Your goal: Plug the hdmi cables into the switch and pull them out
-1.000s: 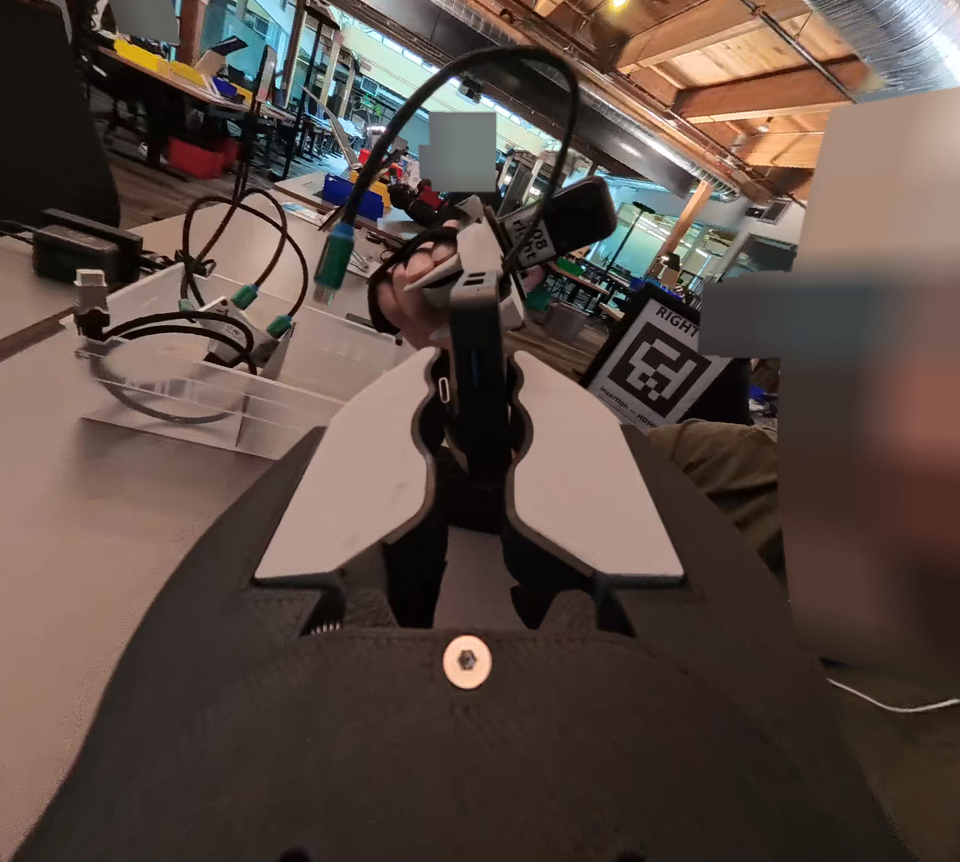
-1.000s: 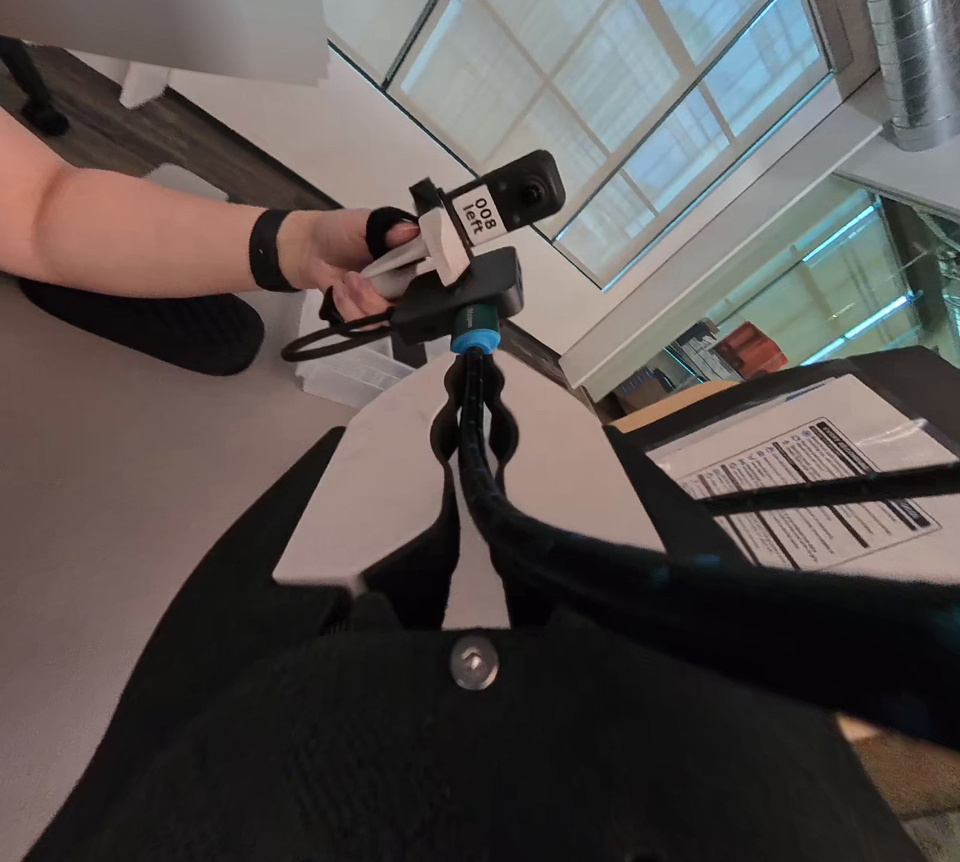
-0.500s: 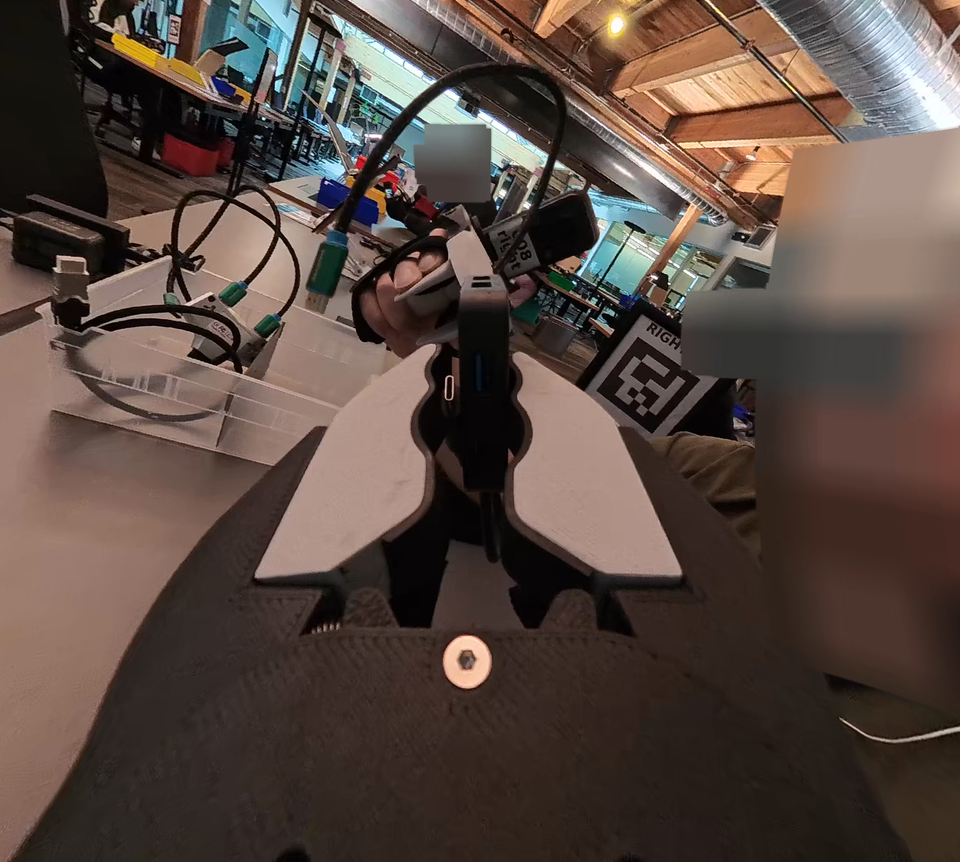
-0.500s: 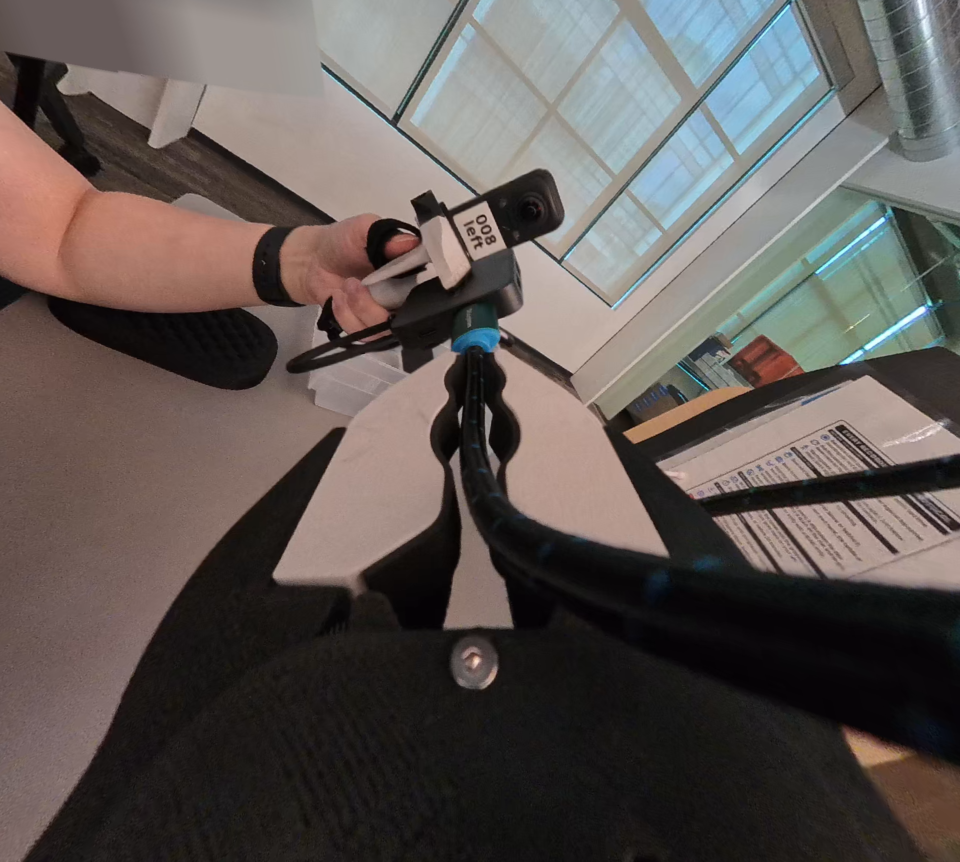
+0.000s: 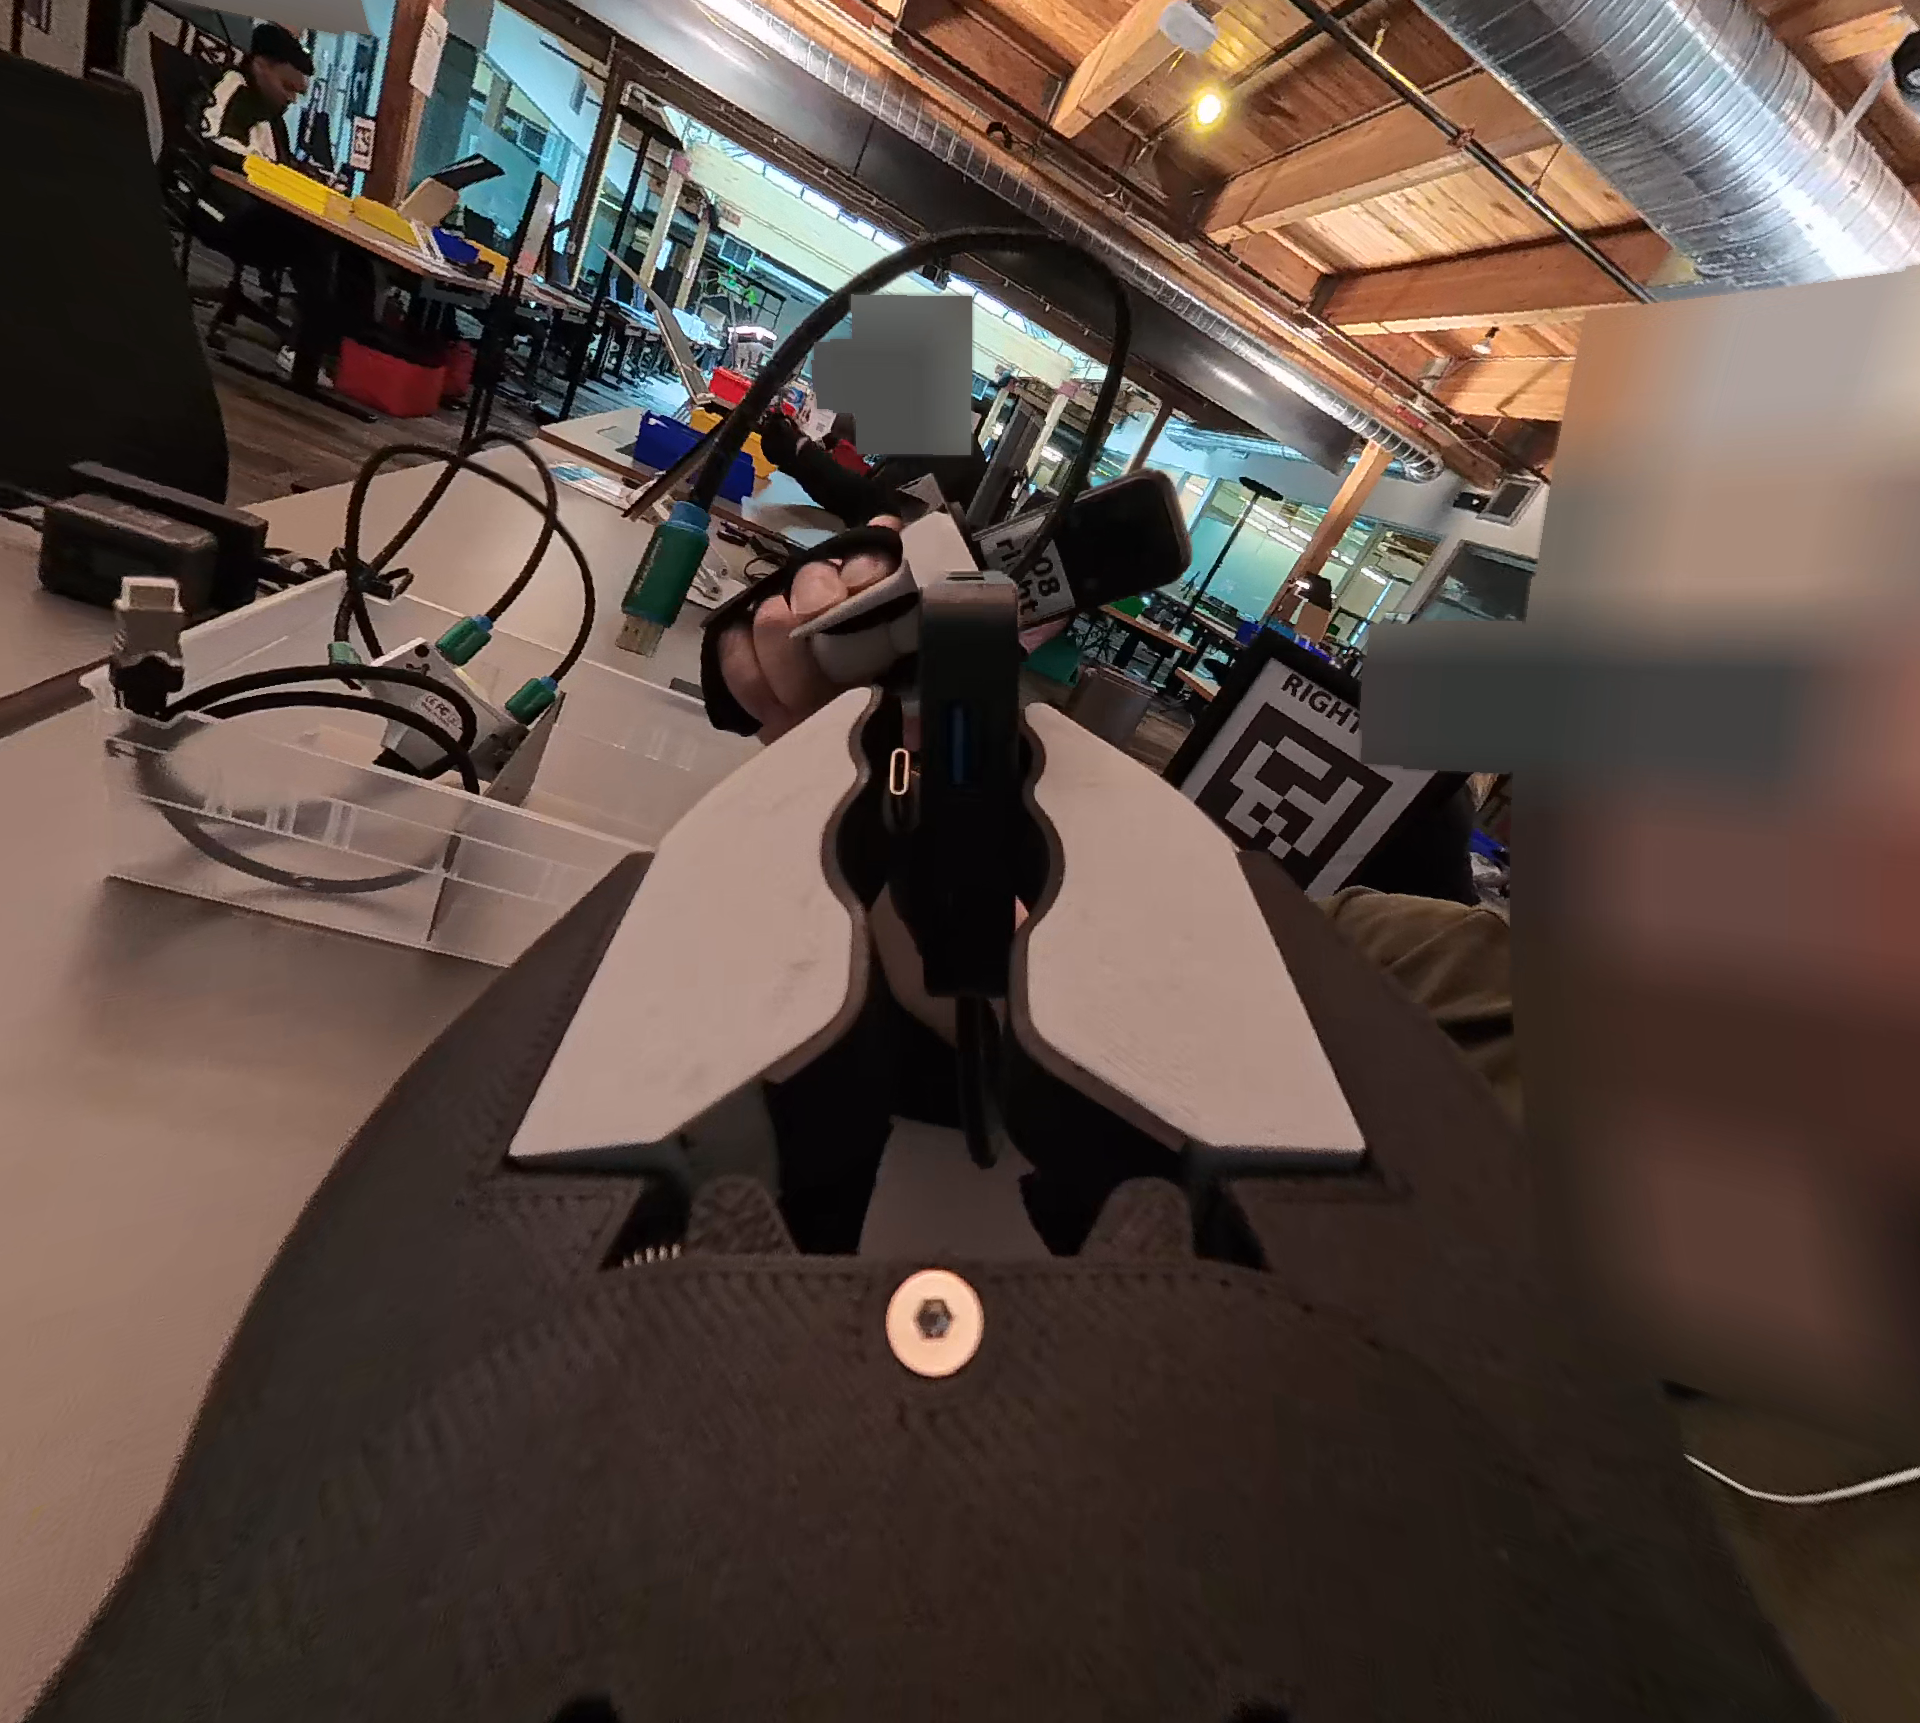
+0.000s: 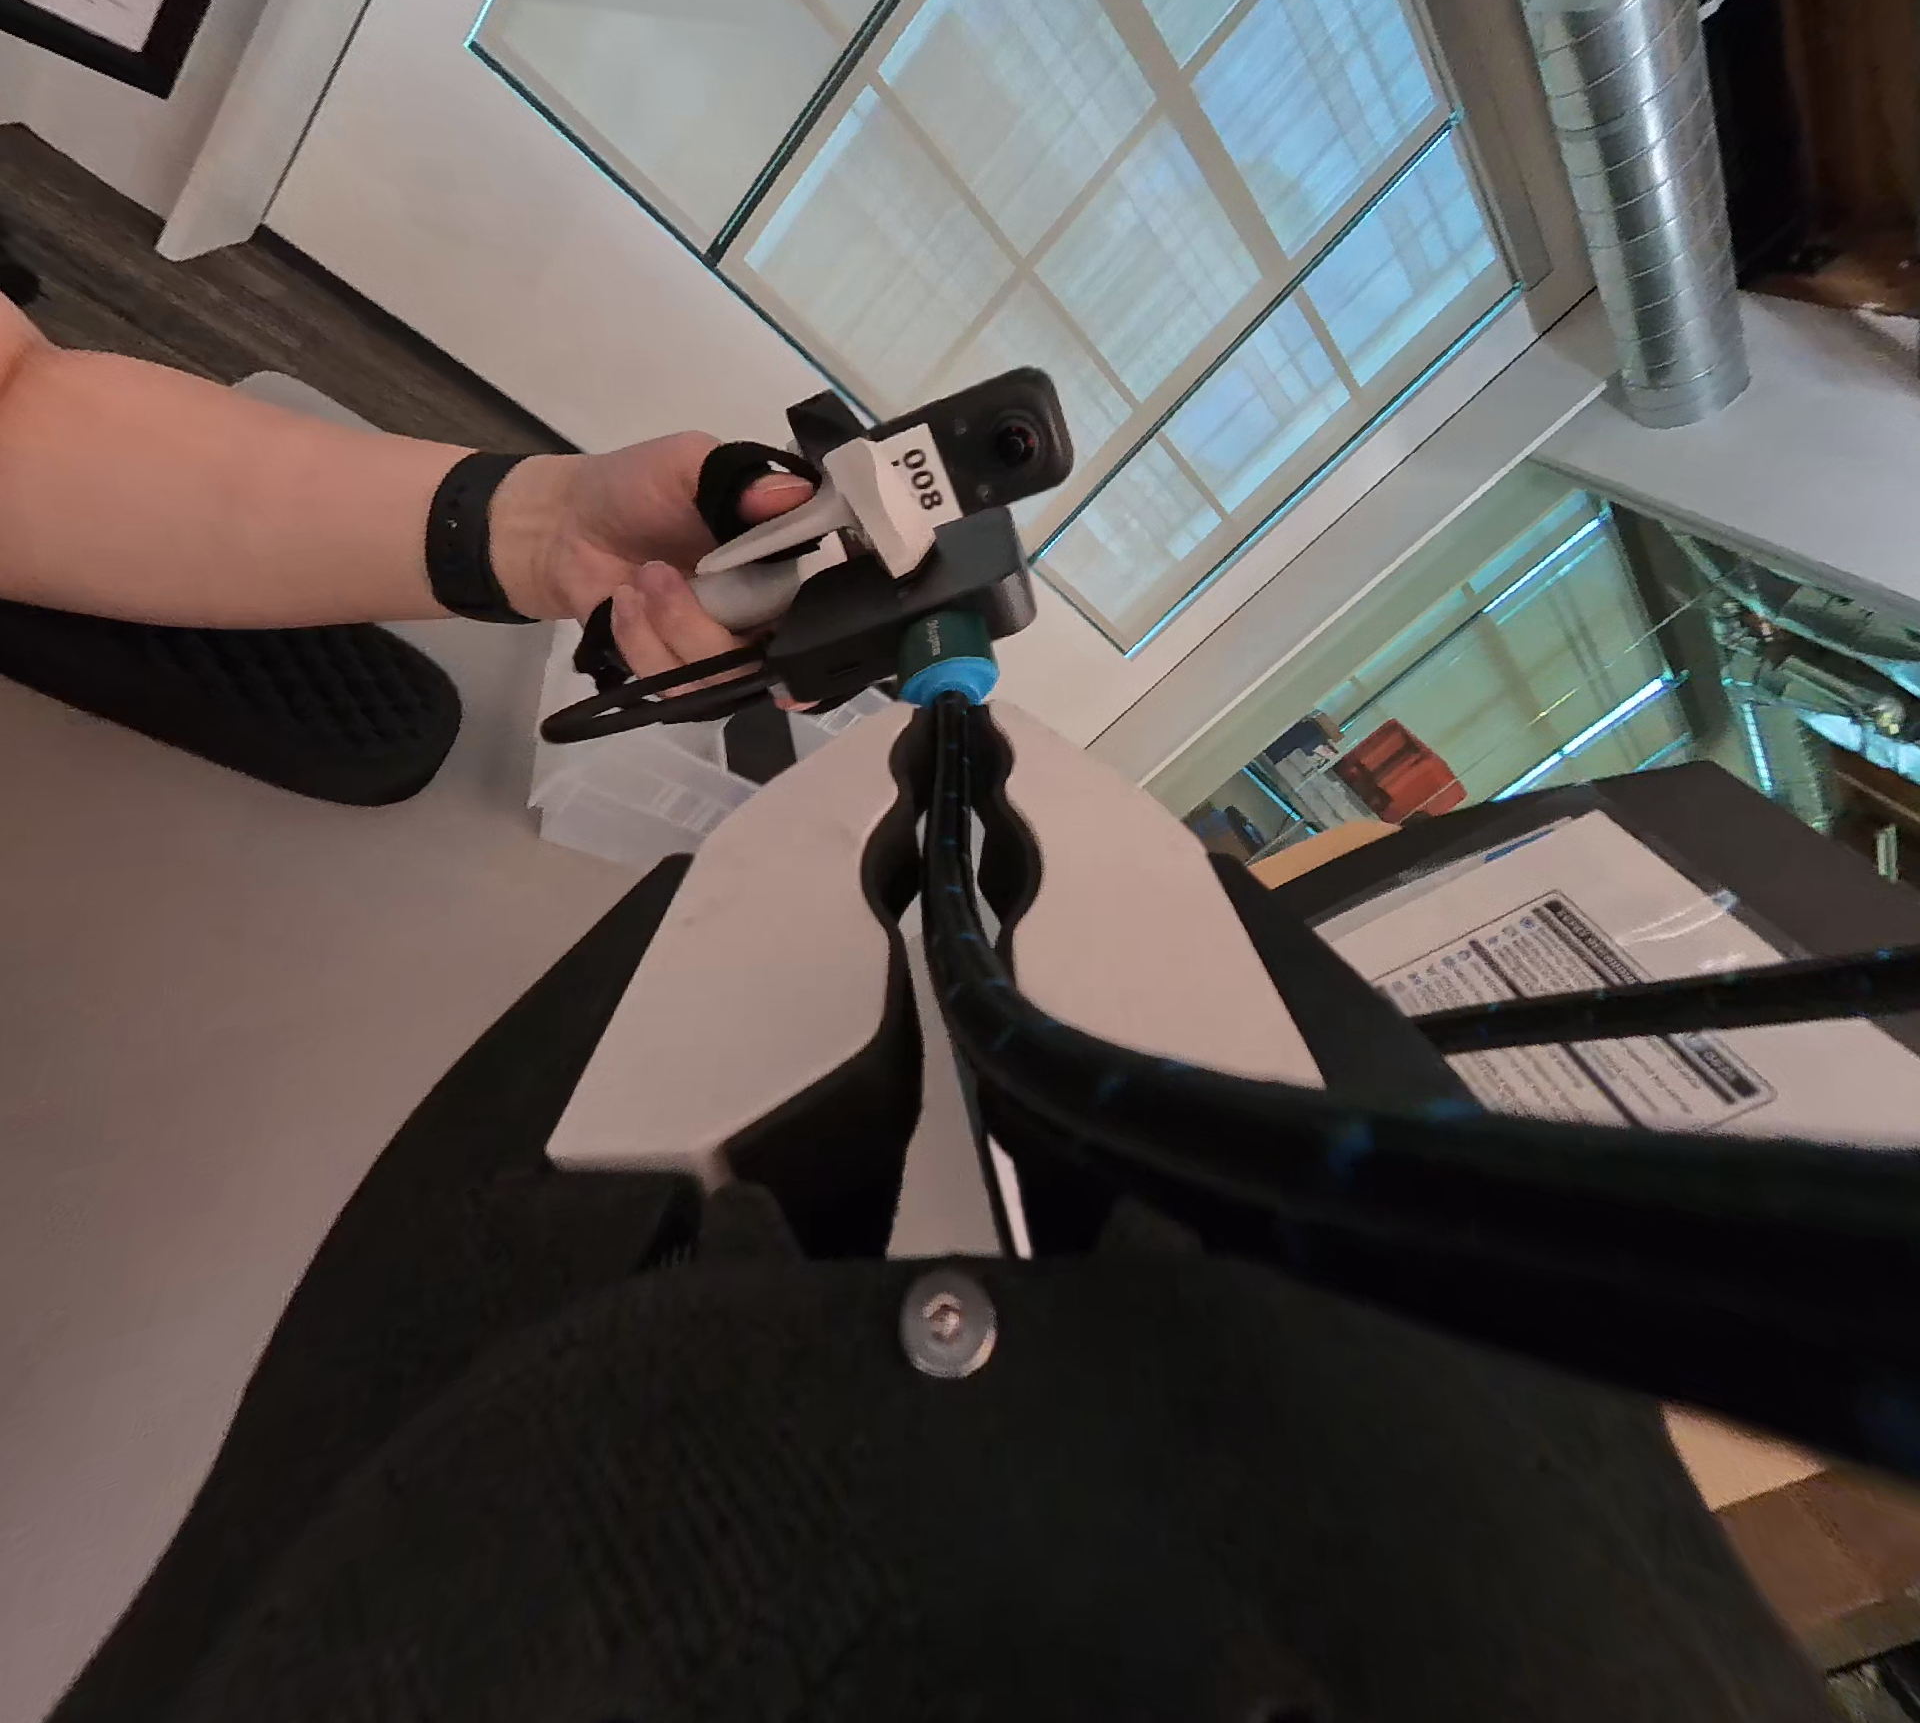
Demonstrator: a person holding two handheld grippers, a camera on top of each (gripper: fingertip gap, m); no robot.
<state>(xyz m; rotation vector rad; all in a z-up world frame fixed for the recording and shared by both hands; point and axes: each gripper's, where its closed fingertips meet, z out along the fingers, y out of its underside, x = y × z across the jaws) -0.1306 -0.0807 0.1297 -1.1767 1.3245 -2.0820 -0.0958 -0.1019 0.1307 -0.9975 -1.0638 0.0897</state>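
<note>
In the left wrist view my left gripper (image 5: 951, 715) is shut on the dark switch (image 5: 966, 832), holding it upright above the table. My right gripper (image 6: 945, 730) is shut on a black braided hdmi cable (image 6: 961, 852), just behind its green plug with a blue collar (image 6: 938, 650). The plug meets the underside of the switch (image 6: 914, 577). The cable loops overhead (image 5: 1101, 343), and its other green plug (image 5: 665, 567) hangs free. Each view shows the other gripper, held by a hand, behind the switch: the right gripper (image 5: 904, 598) and the left gripper (image 6: 862, 520).
A clear tray (image 5: 312, 852) on the table at left holds more green-plugged cables and a silver adapter. A black power brick (image 5: 125, 541) lies behind it. A marker card (image 5: 1299, 790) stands at right. A black pad (image 6: 260, 717), clear boxes (image 6: 644, 806) and a printed sheet (image 6: 1538, 977) show in the right wrist view.
More of the plug's green body shows below the switch than a second ago. Both views have tilted a little. Both grippers have stayed shut.
</note>
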